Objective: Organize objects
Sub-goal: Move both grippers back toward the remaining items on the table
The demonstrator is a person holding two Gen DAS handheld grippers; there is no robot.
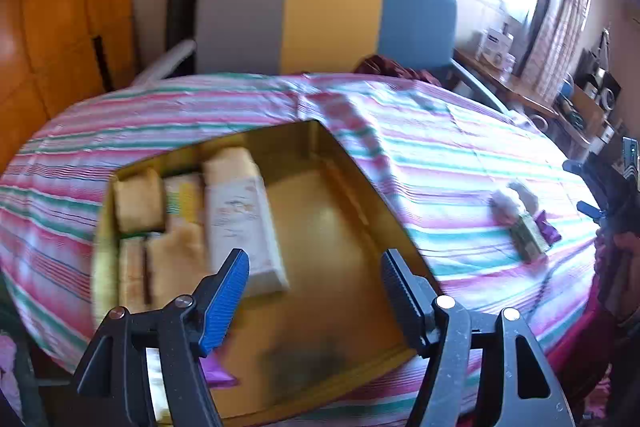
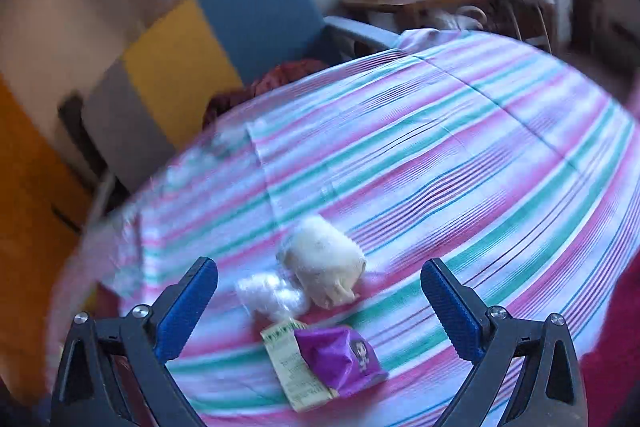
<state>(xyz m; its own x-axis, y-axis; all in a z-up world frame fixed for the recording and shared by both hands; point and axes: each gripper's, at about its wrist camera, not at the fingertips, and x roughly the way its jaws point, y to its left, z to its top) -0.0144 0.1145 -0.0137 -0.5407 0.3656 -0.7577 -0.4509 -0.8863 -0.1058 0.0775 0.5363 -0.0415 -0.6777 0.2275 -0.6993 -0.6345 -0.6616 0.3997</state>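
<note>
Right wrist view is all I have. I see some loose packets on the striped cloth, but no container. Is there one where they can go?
Observer: Yes. The left wrist view shows an open gold tin on the striped cloth, to the left of the loose packets.
Operator: Is the tin already full?
Observer: No. Several wrapped packs sit along its left side, and its right side is bare.
Operator: Does the left gripper carry anything?
Observer: No. The left gripper is over the tin with its jaws open and nothing between them.
</note>
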